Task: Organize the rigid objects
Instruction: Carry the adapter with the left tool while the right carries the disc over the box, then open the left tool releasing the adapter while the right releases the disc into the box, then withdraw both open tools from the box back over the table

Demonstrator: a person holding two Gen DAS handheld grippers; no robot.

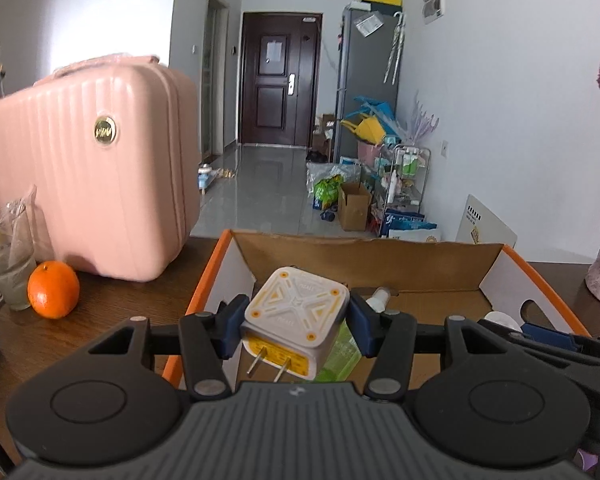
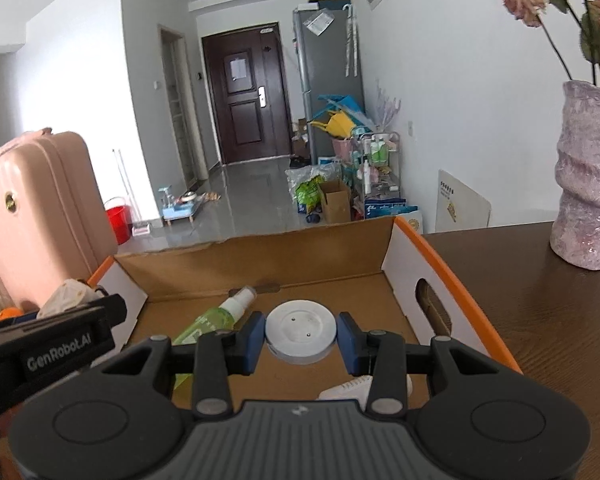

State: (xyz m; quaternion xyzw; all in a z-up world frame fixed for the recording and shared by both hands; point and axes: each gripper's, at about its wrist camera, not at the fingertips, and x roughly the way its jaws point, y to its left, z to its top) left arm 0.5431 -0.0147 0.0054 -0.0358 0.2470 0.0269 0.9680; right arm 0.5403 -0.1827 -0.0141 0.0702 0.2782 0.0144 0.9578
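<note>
Nearest the lens in the left wrist view, the left gripper (image 1: 296,322) has its blue pads pressed on both sides of a plug adapter (image 1: 296,312), about half open to fit its width. Adapter: squarish rounded block, glossy white plastic with a moulded cross pattern and small orange dots on top; orange label on the near face; two flat metal prongs point back toward the camera and slightly down. It hangs over the near end of a cardboard box (image 1: 380,256), plain brown corrugated inside, white side walls, orange rim, oval hand-hole. Right gripper (image 2: 301,338) is clamped narrowly on a white disc (image 2: 301,330), flat matte puck with two pin holes, face up, over the box floor. On that floor lies a green spray bottle (image 2: 216,318), translucent plastic, white nozzle; long axis runs diagonally, nozzle toward the far wall. Left of the box on a dark wood-grain table (image 2: 540,320): ribbed pink hard-shell case (image 1: 88,168), orange (image 1: 53,289). Right: knobbly pink vase (image 2: 586,176).
</note>
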